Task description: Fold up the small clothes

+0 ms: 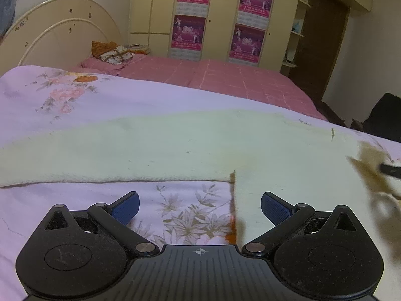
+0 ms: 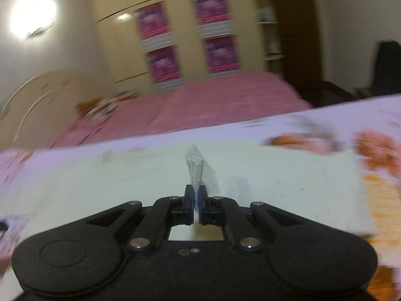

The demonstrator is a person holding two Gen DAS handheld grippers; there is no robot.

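Observation:
A pale cream garment (image 1: 175,145) lies flat on a lilac floral sheet (image 1: 75,100). Its lower edge and a corner sit just ahead of my left gripper (image 1: 200,207), which is open and empty, its blue pads (image 1: 126,207) spread wide above the sheet. In the right wrist view the same garment (image 2: 125,188) fills the middle. My right gripper (image 2: 196,199) is shut on a pinched fold of the garment (image 2: 196,170), which stands up between the pads. That view is motion-blurred. The right gripper shows blurred at the right edge of the left wrist view (image 1: 389,169).
A pink checked bed (image 1: 225,77) with a cream headboard (image 1: 57,30) and pillows (image 1: 112,52) lies beyond. Wardrobes with magenta posters (image 1: 190,12) line the far wall. A dark doorway (image 1: 323,40) and a dark chair (image 1: 383,115) stand at right.

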